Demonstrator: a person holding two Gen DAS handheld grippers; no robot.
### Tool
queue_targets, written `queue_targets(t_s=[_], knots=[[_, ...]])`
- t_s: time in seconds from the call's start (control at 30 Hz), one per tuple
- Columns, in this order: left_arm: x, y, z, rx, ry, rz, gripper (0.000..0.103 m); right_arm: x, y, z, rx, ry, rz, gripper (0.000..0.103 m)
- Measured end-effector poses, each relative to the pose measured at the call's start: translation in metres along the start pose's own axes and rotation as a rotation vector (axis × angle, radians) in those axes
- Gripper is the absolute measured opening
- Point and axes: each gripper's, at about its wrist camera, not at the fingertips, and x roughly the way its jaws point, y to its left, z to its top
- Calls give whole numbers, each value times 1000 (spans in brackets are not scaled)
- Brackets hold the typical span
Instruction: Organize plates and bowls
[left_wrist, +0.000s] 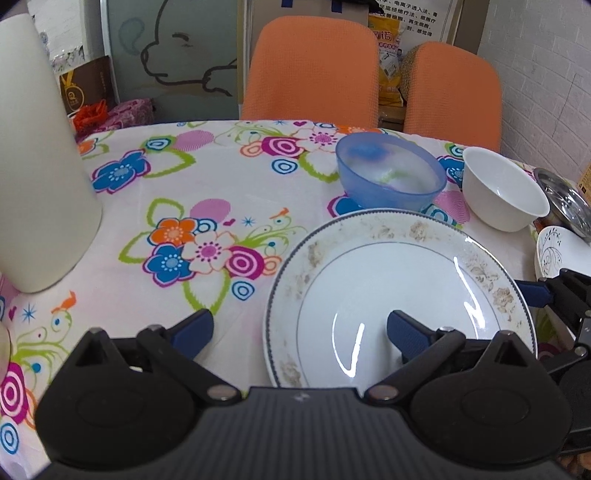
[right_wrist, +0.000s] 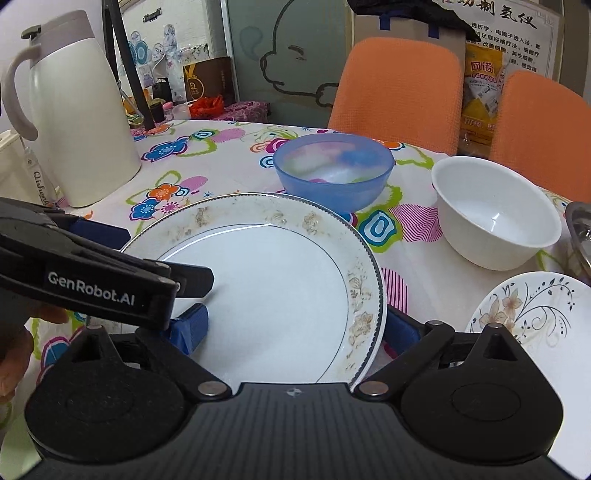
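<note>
1. Two hand-held grippers work over one tabletop (left_wrist: 122, 236) covered in a flowered cloth; it carries plates and bowls, still lying spread out singly rather than stacked.
2. Largest of the dishes is the big plate (right_wrist: 280, 291) with the faded gold flower rim, near the front edge of the tabletop; it looks tilted, its right rim raised, though I cannot tell how far it is off the cloth.
3. At its left rim, the left hand-held gripper (left_wrist: 299, 328) has its fingers apart: one blue pad sits over the plate's well, the other over the cloth just left of the plate, so nothing is clamped.
4. At its right rim, the right hand-held gripper (right_wrist: 295, 332) is spread wide too, with one pad over the plate's well and the other just outside the right rim; it is not closed on it.
5. Behind the plate stand a blue bowl (right_wrist: 334, 168) and, to its right, a white bowl (right_wrist: 495, 210), apart from each other.
6. Smallest in view is the little plate (right_wrist: 532, 314) with a black vine pattern, at the right.
7. Judging by this, the step in hand is gripping the big plate; the next move probably calls for closing on its rim firmly, since the glaze looks slippery, then lifting it level towards the other plate.
</note>
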Motion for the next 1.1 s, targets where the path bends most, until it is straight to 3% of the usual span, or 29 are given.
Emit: queue_targets(t_s=[0.2, 0.27, 0.3, 0.33, 0.5, 0.6, 0.8, 1.1], knots=[[4, 4, -3, -12, 4, 3, 98, -4, 1, -3, -15, 8, 15, 86], [2, 2, -4, -9, -9, -13, 86, -6, 6, -4, -22, 7, 45, 87], [-1, -1, -3, -8, -20, -35, 66, -7, 8, -5, -30, 2, 46, 86], [-4, -3, -2, -12, -19, -38, 60, -7, 9, -6, -34, -1, 57, 85], [-5, -3, 3, -53, 7, -48, 55, -12, 4, -1, 21, -4, 82, 84], [-14, -8, 5, -42, -16, -47, 55, -21, 10, -2, -9, -30, 50, 84], [-51, -15, 2, -26, -51, -46, 53, -53, 16, -3, 11, -69, 66, 84], [-112, -29, -59, -6, -52, -47, 53, -110, 46, -51, 25, -57, 60, 85]])
